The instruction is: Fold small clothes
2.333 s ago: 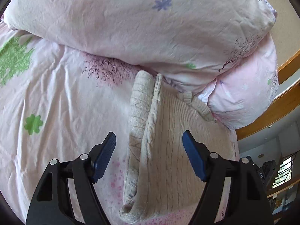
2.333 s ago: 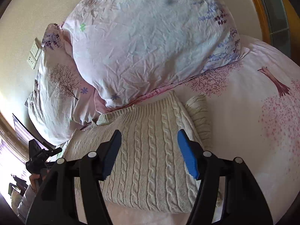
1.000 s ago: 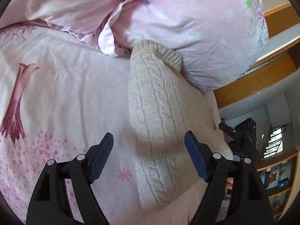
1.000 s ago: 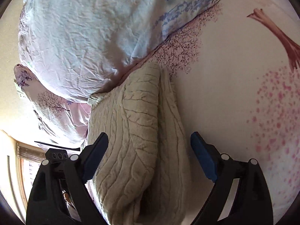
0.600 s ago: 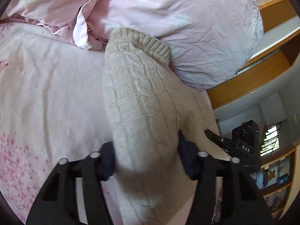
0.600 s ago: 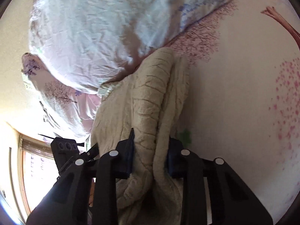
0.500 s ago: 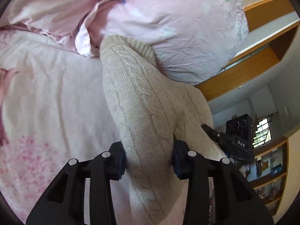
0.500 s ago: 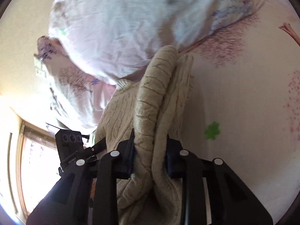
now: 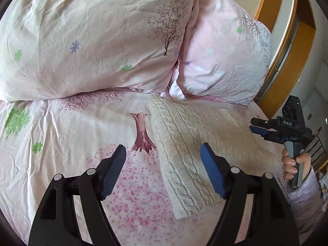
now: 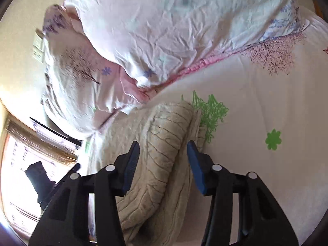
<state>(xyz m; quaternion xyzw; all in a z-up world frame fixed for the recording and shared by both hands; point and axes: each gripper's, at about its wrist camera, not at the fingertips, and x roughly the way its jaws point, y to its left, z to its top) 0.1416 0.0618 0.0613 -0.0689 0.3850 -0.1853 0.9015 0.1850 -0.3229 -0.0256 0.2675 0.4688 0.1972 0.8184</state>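
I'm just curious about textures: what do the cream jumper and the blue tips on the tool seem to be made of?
The jumper looks like thick knitted yarn, wool or acrylic: raised cable ribs, matte, soft. The blue pads look like ridged rubber or soft plastic; fine grooves show.

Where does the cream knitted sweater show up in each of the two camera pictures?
Left wrist view: the sweater lies folded on the bedsheet, right of centre, reaching under the right blue pad.
Right wrist view: the sweater sits bottom centre, a thick fold running between the open right tongs.
Shared landmark: the pillows just beyond the sweater's far end.
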